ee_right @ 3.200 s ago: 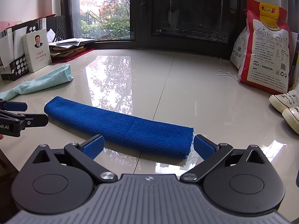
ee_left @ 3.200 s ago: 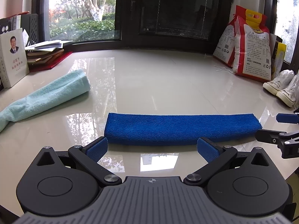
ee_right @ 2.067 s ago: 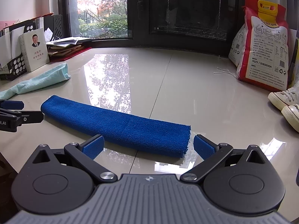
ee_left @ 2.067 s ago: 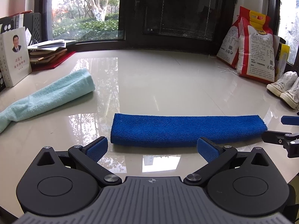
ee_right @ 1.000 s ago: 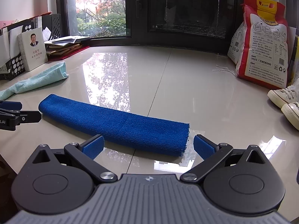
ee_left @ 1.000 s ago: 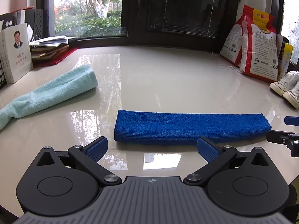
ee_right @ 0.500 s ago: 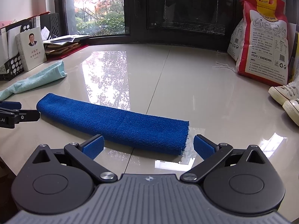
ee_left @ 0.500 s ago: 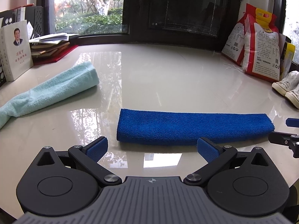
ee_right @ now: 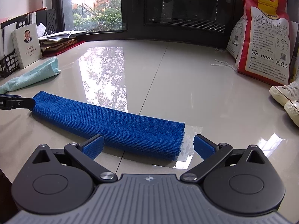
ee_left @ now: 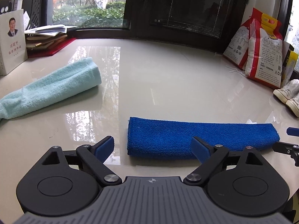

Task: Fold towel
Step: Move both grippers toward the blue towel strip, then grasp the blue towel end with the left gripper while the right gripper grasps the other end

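A blue towel (ee_left: 196, 137) folded into a long narrow strip lies flat on the glossy beige table (ee_left: 158, 85). My left gripper (ee_left: 156, 147) is open and empty, its jaws straddling the towel's left end from the near side. My right gripper (ee_right: 147, 145) is open and empty, its jaws straddling the towel's (ee_right: 112, 123) right end. The right gripper's fingertips (ee_left: 287, 148) show at the right edge of the left wrist view. The left gripper's fingertips (ee_right: 16, 102) show at the left edge of the right wrist view.
A light green towel (ee_left: 50, 87) lies at the left, also in the right wrist view (ee_right: 31, 74). Books and papers (ee_left: 44, 41) stand at the back left. Rice bags (ee_right: 263, 43) and white sneakers (ee_right: 287, 97) sit at the right.
Both grippers have moved in toward the towel's ends, staying open. The towel has not moved.
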A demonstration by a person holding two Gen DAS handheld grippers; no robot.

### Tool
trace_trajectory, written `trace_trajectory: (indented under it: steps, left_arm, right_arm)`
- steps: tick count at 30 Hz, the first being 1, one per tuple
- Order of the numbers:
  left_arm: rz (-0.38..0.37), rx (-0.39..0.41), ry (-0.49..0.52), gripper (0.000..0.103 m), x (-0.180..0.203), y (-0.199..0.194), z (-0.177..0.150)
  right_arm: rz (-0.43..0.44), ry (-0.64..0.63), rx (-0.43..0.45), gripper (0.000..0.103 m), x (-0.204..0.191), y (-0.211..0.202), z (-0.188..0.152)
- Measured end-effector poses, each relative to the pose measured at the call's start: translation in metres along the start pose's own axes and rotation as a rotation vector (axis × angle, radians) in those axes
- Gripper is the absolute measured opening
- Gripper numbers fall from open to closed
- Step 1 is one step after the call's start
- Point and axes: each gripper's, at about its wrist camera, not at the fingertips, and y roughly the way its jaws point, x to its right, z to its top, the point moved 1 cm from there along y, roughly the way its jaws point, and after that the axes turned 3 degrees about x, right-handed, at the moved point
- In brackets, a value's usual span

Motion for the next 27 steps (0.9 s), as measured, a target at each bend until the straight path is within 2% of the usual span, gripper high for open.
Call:
trace_trajectory:
  steps: [2, 5, 7, 8, 10, 13, 14, 22, 27]
  left_arm:
    - [-0.004, -0.01, -0.004, 0.077, -0.004, 0.006, 0.003]
    - [-0.011, -0.024, -0.01, 0.064, -0.009, 0.014, 0.006]
    - [-0.015, -0.034, -0.014, 0.049, -0.012, 0.02, 0.009]
    - [-0.018, -0.042, -0.021, 0.047, -0.013, 0.022, 0.008]
    - [-0.022, -0.055, -0.033, 0.035, -0.015, 0.026, 0.007]
    - [-0.014, -0.037, -0.038, 0.017, -0.018, 0.023, 0.005]
    - [-0.016, -0.026, -0.037, 0.014, -0.017, 0.02, 0.005]
    - [-0.136, 0.059, -0.002, 0.009, 0.007, -0.01, 0.0]
    - [-0.22, 0.065, 0.064, 0.009, 0.039, -0.02, -0.007]
  right_arm:
    - [-0.003, -0.002, -0.003, 0.102, 0.0, 0.002, 0.001]
    - [-0.007, -0.007, -0.004, 0.102, 0.001, 0.005, 0.004]
    - [-0.009, -0.01, -0.004, 0.102, 0.001, 0.006, 0.005]
    - [-0.01, -0.01, -0.004, 0.102, 0.001, 0.006, 0.006]
    - [-0.012, -0.012, -0.005, 0.102, 0.001, 0.007, 0.007]
    - [-0.013, -0.016, -0.005, 0.102, -0.001, 0.008, 0.008]
    - [-0.014, -0.018, -0.005, 0.102, -0.001, 0.008, 0.008]
    - [-0.003, -0.028, 0.017, 0.102, -0.007, 0.0, 0.017]
    - [0.006, -0.036, 0.041, 0.102, -0.01, -0.011, 0.022]
